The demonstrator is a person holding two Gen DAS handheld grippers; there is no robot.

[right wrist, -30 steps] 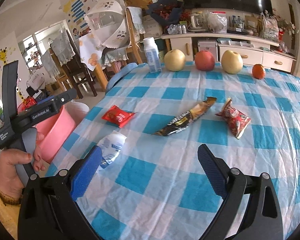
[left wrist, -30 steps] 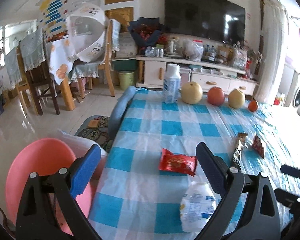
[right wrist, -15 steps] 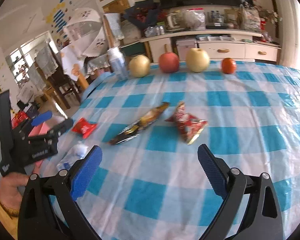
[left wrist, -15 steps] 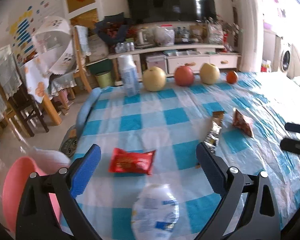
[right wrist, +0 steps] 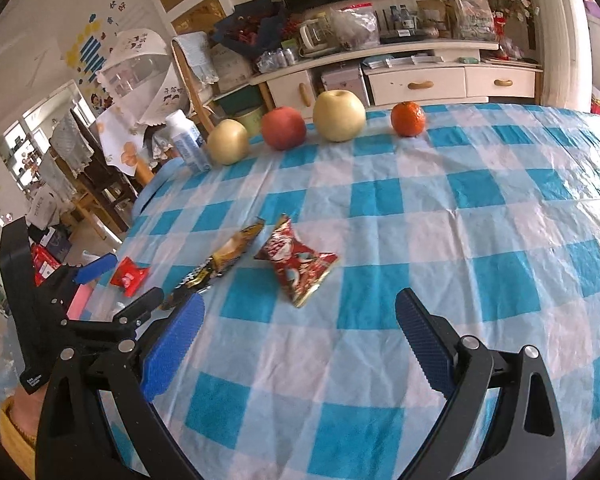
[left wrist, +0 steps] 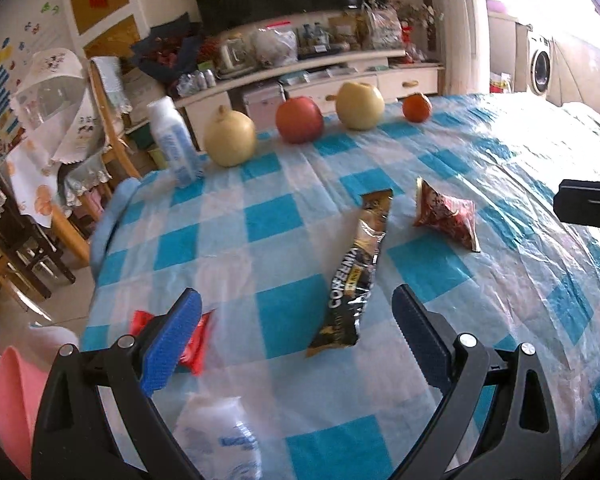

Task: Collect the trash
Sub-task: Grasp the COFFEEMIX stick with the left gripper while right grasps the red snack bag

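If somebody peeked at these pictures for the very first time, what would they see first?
Probably the blue and white checked tablecloth, with a row of fruit along its far edge: two yellow pears, a red apple and a small orange. Next, the shiny wrappers in the middle: a long coffee packet beside a crumpled red snack bag.

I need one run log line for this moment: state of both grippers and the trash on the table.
left gripper: open, empty | right gripper: open, empty | coffee wrapper, two red wrappers: on tablecloth, uncollected
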